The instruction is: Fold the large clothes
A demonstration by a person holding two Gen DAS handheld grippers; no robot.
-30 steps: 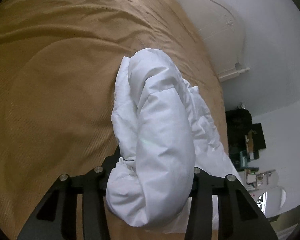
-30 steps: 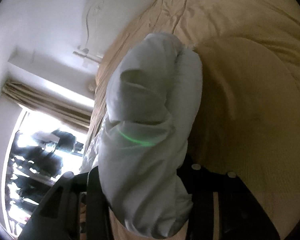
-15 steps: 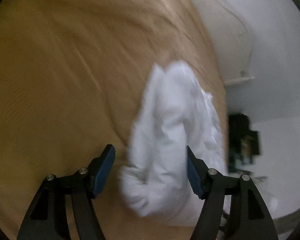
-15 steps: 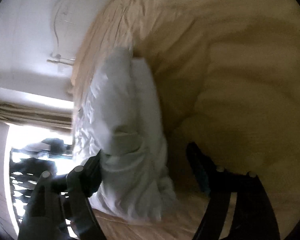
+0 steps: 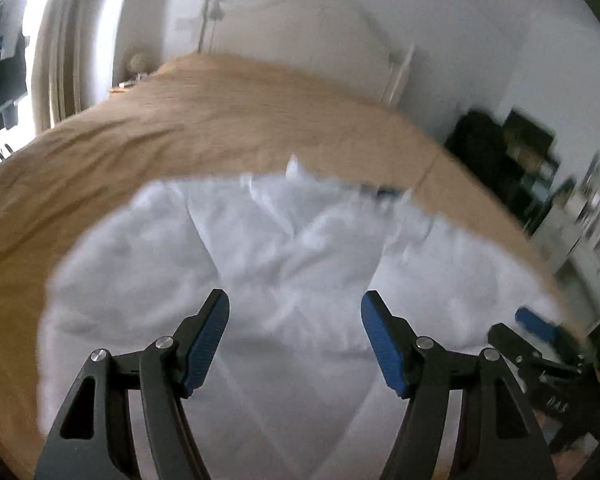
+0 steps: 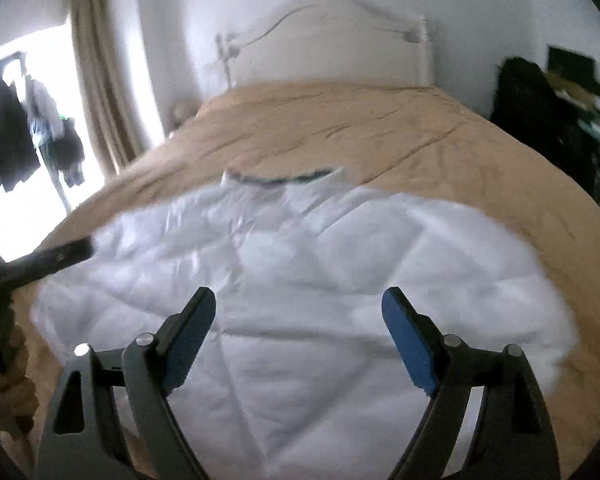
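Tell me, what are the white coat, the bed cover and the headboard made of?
White coat: looks like a puffy quilted synthetic shell, slightly shiny, with stitched panels. Bed cover: tan woven fabric, matte, softly creased. Headboard: probably cream-painted wood with a curved moulded trim; blur leaves that uncertain.

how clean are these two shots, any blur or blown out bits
Left wrist view: the white padded jacket and the dark shelves at right are smeared by motion blur, though the left gripper stays sharp. Right wrist view: the window at left is blown out to white, the jacket's edges are soft, and the fisheye lens bows the tan bedspread into a dome.
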